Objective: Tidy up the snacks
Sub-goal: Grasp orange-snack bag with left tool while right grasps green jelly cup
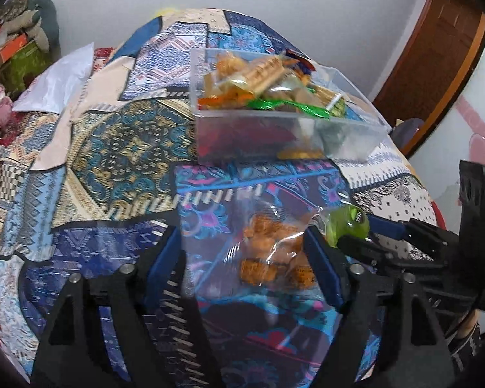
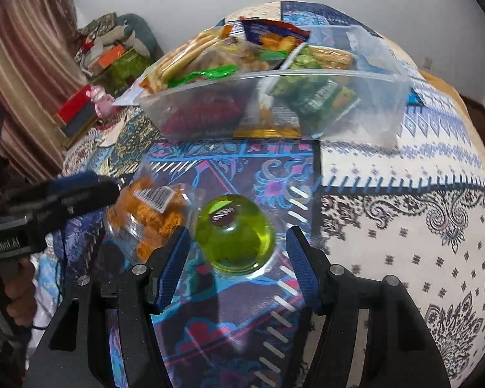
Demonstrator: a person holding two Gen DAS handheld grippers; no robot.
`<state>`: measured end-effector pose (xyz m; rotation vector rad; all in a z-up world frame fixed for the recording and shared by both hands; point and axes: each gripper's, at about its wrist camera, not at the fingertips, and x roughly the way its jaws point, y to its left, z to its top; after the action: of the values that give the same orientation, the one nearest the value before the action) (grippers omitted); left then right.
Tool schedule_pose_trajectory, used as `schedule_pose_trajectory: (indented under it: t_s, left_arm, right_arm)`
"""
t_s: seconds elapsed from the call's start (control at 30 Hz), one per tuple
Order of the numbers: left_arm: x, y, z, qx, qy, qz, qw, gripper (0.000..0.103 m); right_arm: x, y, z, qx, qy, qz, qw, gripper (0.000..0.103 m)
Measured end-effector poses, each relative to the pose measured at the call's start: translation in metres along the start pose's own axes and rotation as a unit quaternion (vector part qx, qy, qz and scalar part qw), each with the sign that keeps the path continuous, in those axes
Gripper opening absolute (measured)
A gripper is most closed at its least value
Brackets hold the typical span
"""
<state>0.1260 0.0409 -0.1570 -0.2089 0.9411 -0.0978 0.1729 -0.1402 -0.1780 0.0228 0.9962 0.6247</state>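
Two loose snacks lie on the patterned bedspread (image 2: 404,194) in the lower middle of both views: a clear bag of orange fried snacks (image 1: 274,252) and, just to its right, a round green jelly cup (image 2: 236,236) with a dark label on top. Behind them, toward the upper middle of each frame, stands the clear plastic bin (image 2: 365,103), already heaped with packets of biscuits, green wrappers and a blue-orange pouch. Most of the sorting looks done, and the step in hand appears to be picking up these last two pieces, one with each tool. The left gripper (image 1: 245,258) is spread wide, its blue pads either side of the orange bag; the right-hand pad seems to meet the bag's edge, though motion blur makes contact uncertain. The right gripper (image 2: 236,258) is likewise apart, straddling the jelly cup with a gap on both sides and clamping nothing. Next, each tool probably needs to close: gently on the slack, crinkly bag, and squarely across the smooth, rounded cup, which could squirt out sideways. Then both must lift clear and carry forward over the bin's near wall.
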Motion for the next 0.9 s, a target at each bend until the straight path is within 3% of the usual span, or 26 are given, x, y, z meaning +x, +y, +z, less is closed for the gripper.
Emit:
schedule_pose_trajectory:
  t_s: [0.27,0.43,0.9]
  left_arm:
    - [0.025,-0.021,-0.007,0.009,0.030,-0.037,0.9988,0.084]
    - [0.037,-0.030,-0.008,0.016,0.030,-0.046,0.9984,0.084]
    - [0.023,-0.001,-0.015,-0.025,0.004,-0.046,0.9986,0.057]
  right_arm:
    - [-0.019,-0.008,-0.009,0.005,-0.012,-0.015,1.000,0.058]
    - [-0.027,-0.017,-0.012,0.014,-0.018,-0.027,0.999,0.058]
    - [0.007,0.006,-0.001,-0.010,-0.003,-0.010,1.000,0.057]
